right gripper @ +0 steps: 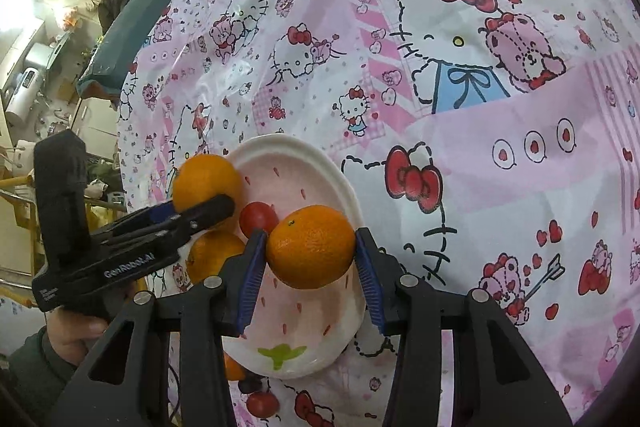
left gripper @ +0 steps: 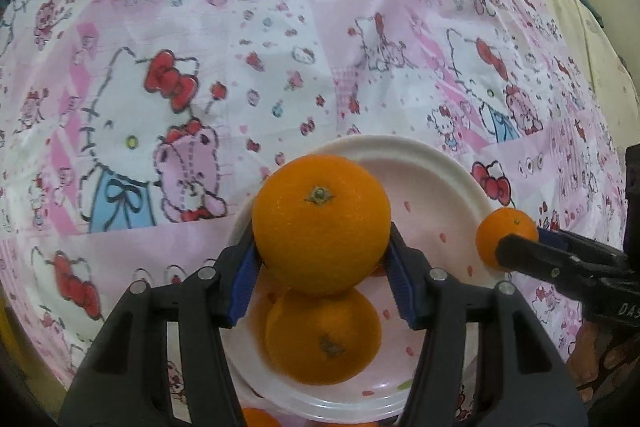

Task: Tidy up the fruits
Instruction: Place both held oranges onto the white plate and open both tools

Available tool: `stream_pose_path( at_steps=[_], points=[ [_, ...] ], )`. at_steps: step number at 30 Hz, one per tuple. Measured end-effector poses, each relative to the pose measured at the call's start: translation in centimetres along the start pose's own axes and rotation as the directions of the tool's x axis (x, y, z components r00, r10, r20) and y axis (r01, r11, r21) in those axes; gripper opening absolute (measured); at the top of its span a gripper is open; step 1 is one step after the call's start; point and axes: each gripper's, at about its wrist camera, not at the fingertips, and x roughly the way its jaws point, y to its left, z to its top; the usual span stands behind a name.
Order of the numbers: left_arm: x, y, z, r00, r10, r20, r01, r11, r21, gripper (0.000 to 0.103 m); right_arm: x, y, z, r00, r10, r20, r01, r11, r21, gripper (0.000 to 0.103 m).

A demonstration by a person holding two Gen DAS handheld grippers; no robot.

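While each gripper clamps an orange, both hover over the plate.

The left gripper, black with blue ribbed pads, is clamped on a large round orange held above a white plastic plate with small red marks, which lies at the near edge of the pink-and-white cartoon-cat printed tablecloth. Directly under the held fruit a second orange rests on the plate. At the plate's right rim the black right gripper grips a smaller orange, its fingers reaching in from the right.
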Motion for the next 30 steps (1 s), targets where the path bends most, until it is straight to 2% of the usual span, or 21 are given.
stream_pose_path(
  at_steps=[8, 10, 12, 16, 18, 20, 23, 26, 30],
  points=[
    [0.4, 0.0, -0.2, 1.0, -0.005, -0.005, 0.005, 1.0, -0.002, 0.059, -0.8, -0.5, 0.0, 0.999, 0.034, 0.024, -0.034, 0.999, 0.024, 0.048],
    [0.0, -0.3, -0.3, 1.0, 0.003, 0.017, -0.003, 1.0, 0.023, 0.073, -1.1, -0.4, 0.0, 0.999, 0.038, 0.032, -0.038, 0.999, 0.019, 0.048],
    [-0.5, -0.7, -0.4, 0.999, 0.004, 0.037, -0.006, 0.999, 0.045, 0.08, -1.2, -0.2, 0.1, 0.999, 0.035, 0.036, -0.036, 0.999, 0.016, 0.048],
    [-1.0, -1.0, -0.6, 0.999, 0.0, 0.039, -0.003, 0.998, 0.059, 0.084, -1.7, -0.6, 0.3, 0.998, 0.034, 0.053, -0.036, 0.999, 0.03, 0.05],
    [-1.3, -0.9, -0.8, 0.999, 0.004, 0.047, -0.007, 0.999, 0.054, 0.084, -2.2, -0.8, 0.4, 0.997, 0.027, 0.071, -0.03, 0.999, 0.036, 0.059],
    [-2.1, -0.6, -1.1, 0.998, 0.016, 0.064, -0.02, 0.998, 0.054, 0.084, -2.6, -0.9, 0.5, 0.996, 0.005, 0.086, -0.008, 1.0, 0.03, 0.073],
    [-3.2, -0.2, -1.7, 0.996, 0.026, 0.09, -0.03, 0.999, 0.041, 0.084, -3.4, -0.8, 0.6, 0.994, -0.018, 0.103, 0.018, 1.0, 0.0, 0.077],
    [-3.9, 0.0, -2.5, 0.994, 0.029, 0.101, -0.032, 0.999, 0.031, 0.084, -4.1, -1.0, 0.4, 0.992, -0.012, 0.122, 0.011, 1.0, 0.012, 0.082],
    [-4.9, 0.2, -3.3, 0.992, 0.053, 0.115, -0.056, 0.998, 0.023, 0.084, -4.5, -0.6, 0.3, 0.992, -0.01, 0.129, 0.009, 1.0, 0.011, 0.083]
  ],
)
